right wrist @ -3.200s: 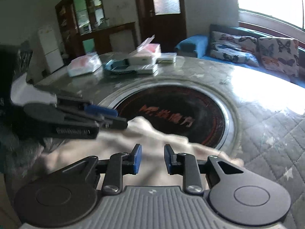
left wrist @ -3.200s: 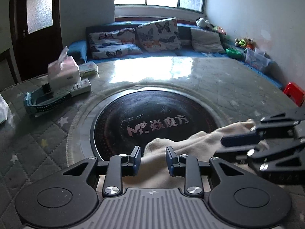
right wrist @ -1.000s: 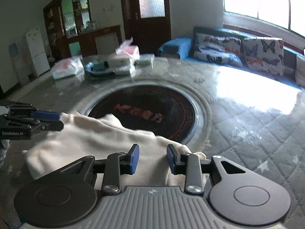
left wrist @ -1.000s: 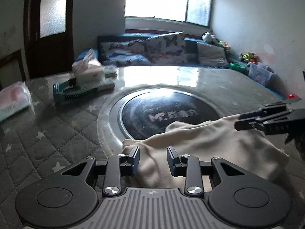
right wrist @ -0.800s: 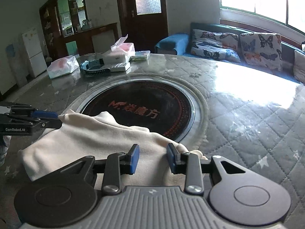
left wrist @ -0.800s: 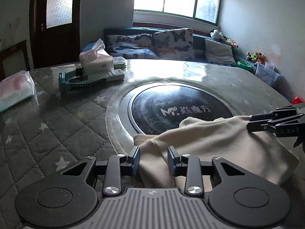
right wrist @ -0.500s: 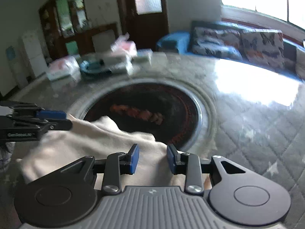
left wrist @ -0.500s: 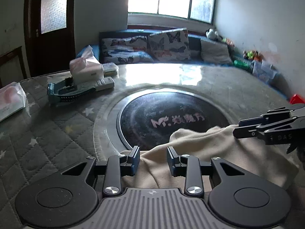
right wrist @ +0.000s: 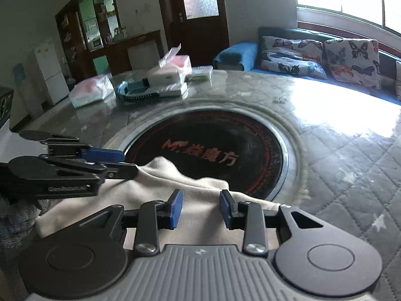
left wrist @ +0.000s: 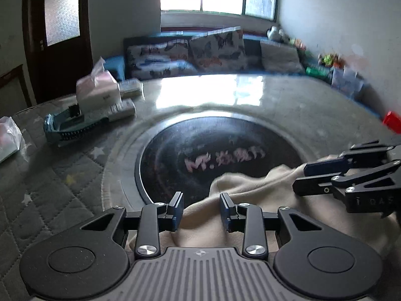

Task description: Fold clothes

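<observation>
Left wrist view: cream fleece garment (left wrist: 255,195) is lying bunched at the near rim of the round black glass hob (left wrist: 215,155); left gripper (left wrist: 201,208) is sitting parted over its fold, grasping nothing; right gripper (right wrist: 200,209) likewise released, cloth passing beneath its blue pads (right wrist: 175,209).

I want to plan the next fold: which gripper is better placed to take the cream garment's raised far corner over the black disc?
Left, probably. The raised corner of the cream garment lies right at the left gripper fingertips; the right gripper sits over the flatter edge.
</observation>
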The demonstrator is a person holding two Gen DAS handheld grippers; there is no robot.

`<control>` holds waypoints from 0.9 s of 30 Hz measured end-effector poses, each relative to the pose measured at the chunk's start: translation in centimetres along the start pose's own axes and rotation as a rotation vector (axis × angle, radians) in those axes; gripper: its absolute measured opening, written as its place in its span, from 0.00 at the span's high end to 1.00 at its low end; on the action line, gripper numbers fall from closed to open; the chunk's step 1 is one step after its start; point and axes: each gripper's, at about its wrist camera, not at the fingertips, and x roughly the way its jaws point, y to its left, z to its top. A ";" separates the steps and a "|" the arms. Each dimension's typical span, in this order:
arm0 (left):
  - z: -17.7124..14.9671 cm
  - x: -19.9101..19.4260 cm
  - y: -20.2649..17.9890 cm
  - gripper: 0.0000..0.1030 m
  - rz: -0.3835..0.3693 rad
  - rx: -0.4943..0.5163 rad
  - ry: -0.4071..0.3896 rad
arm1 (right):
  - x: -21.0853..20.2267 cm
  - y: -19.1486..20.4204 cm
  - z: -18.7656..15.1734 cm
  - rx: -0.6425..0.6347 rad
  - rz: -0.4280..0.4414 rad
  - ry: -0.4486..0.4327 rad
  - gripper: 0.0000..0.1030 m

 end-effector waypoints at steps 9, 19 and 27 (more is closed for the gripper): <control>-0.5 -2.2 0.9 0.64 0.003 -0.043 -0.016 | -1.8 2.1 -0.5 -0.065 0.029 -0.015 0.67; -5.1 -7.6 0.7 0.61 0.008 -0.005 -0.041 | -4.3 7.5 -4.2 -0.255 0.107 0.010 0.64; -7.5 -9.5 1.3 0.56 0.035 -0.022 -0.056 | -5.1 10.3 -3.9 -0.340 0.126 -0.016 0.63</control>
